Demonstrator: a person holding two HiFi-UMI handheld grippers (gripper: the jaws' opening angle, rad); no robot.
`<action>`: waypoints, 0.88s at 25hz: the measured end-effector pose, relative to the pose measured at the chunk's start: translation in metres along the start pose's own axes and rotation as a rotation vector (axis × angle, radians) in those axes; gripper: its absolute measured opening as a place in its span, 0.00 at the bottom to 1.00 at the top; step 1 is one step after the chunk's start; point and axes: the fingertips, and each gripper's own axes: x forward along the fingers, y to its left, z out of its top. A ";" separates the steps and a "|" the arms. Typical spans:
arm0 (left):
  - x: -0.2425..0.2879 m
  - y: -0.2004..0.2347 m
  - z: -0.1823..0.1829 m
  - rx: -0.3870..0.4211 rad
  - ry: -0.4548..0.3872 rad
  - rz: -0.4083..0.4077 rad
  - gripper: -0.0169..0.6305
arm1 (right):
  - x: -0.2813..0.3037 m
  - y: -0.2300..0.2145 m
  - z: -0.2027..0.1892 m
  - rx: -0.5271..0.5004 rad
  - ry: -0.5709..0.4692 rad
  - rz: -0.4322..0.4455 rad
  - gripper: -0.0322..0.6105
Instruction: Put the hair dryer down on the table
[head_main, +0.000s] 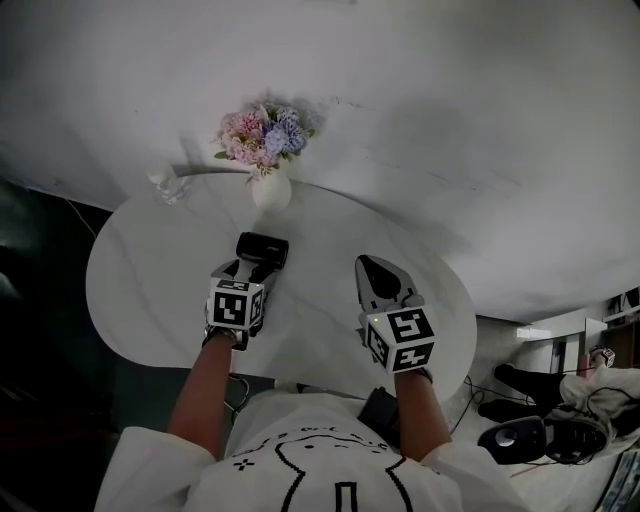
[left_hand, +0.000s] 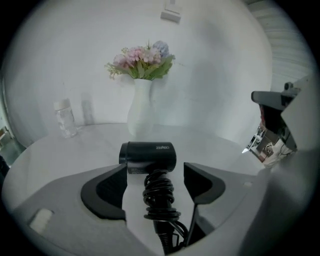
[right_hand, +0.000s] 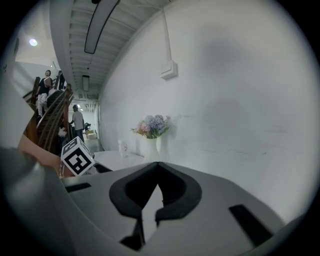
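Right now the hair dryer (head_main: 262, 248) looks like it is lying on the white table (head_main: 150, 290), about in the middle and a bit toward the far edge. Its black round head points sideways. Its handle, with the cord (left_hand: 159, 197) wound around it, points back at the person. The left gripper (head_main: 247, 270) is right behind it. Its two jaws are spread wide, one on each side of the handle, and there is a little gap on both sides, so they are not pinching it. The right gripper (head_main: 372, 270) is over the right side of the table, well apart from the dryer. Its jaws are pressed together with nothing between them. A white vase (head_main: 270, 190) with pink and blue flowers (head_main: 262, 135) stands by the far edge, just past the dryer. A small clear bottle (head_main: 165, 185) stands near the far left edge. I think the job is almost done, and the left gripper only needs to back away. The wound cord is bumpy and sits close to the jaws. If a jaw catches a loop while backing out, it could drag the dryer toward the near edge. If the gripper pushes forward instead, the dryer could slide and bump the vase, and the tall vase might tip over.
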 end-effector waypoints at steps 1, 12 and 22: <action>-0.007 0.001 0.003 -0.010 -0.015 -0.002 0.55 | 0.000 0.002 0.003 -0.001 -0.007 0.006 0.04; -0.092 0.031 0.058 -0.003 -0.282 0.029 0.55 | -0.007 0.009 0.033 0.015 -0.101 0.015 0.04; -0.164 0.045 0.104 0.086 -0.527 0.113 0.55 | -0.020 0.005 0.058 -0.060 -0.136 -0.007 0.04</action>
